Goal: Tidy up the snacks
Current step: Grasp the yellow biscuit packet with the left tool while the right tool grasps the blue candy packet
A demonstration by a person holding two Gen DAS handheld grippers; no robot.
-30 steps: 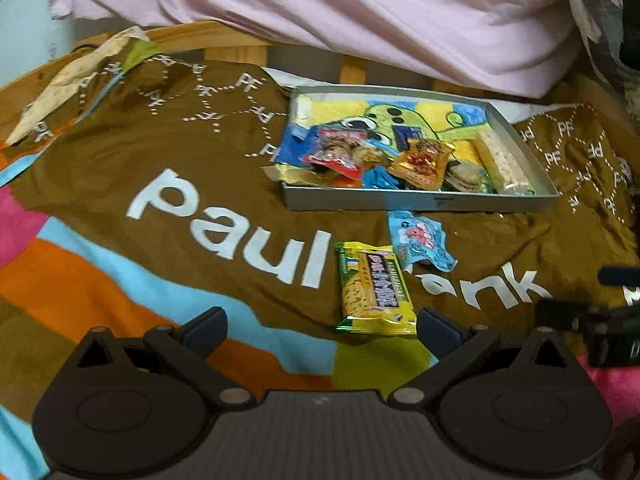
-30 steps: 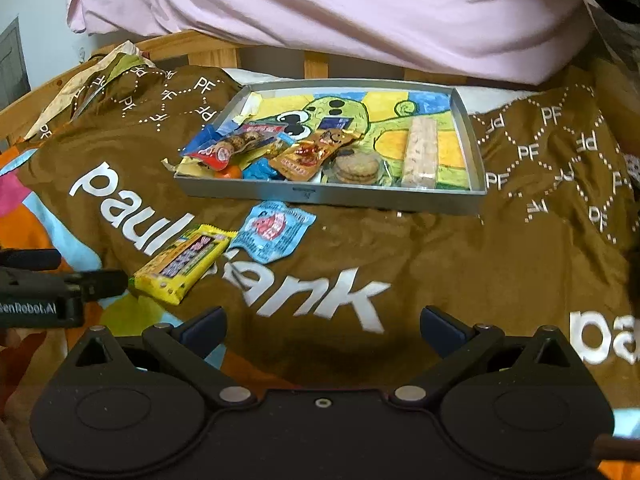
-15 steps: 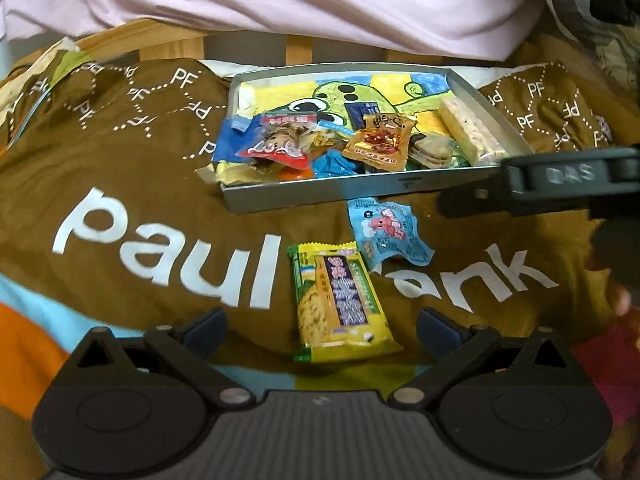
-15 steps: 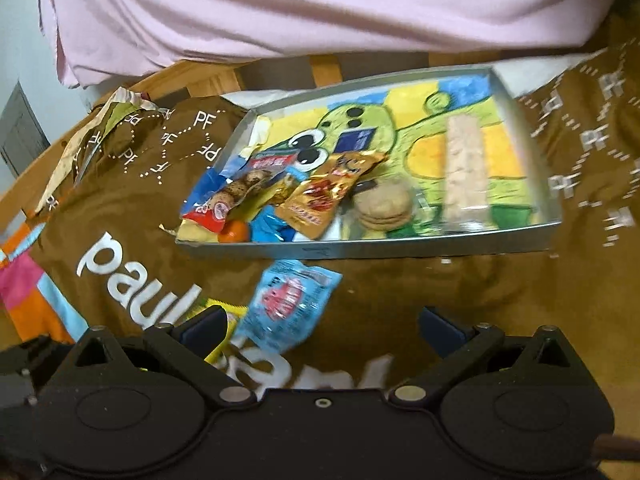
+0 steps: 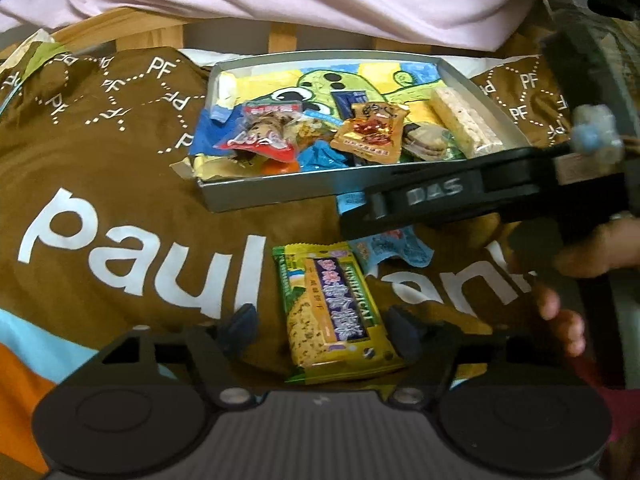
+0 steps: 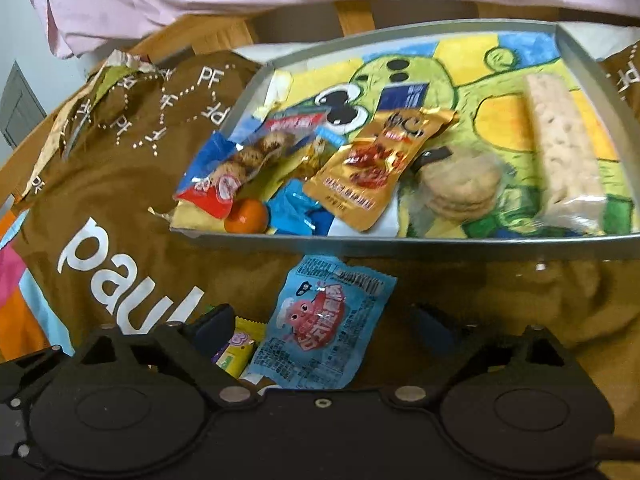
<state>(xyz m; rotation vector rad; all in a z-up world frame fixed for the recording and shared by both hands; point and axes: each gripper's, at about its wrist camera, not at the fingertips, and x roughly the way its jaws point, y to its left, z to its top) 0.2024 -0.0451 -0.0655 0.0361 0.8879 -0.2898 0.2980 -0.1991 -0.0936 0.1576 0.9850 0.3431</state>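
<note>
Most of the snacks already lie in the grey tray (image 6: 400,242); I judge two are left, both on the brown blanket (image 5: 120,152) just before the tray's near edge. My left gripper (image 5: 322,326) is closing around the yellow cracker packet (image 5: 334,312), pads not yet touching it. My right gripper (image 6: 320,326), still wide, is narrowing over the blue candy packet (image 6: 320,320). In the tray, left to right: a red-blue cookie bag (image 6: 240,160), an orange ball (image 6: 246,217), a gold sachet (image 6: 376,168), round biscuits (image 6: 460,184), a pale rice bar (image 6: 564,152).
</note>
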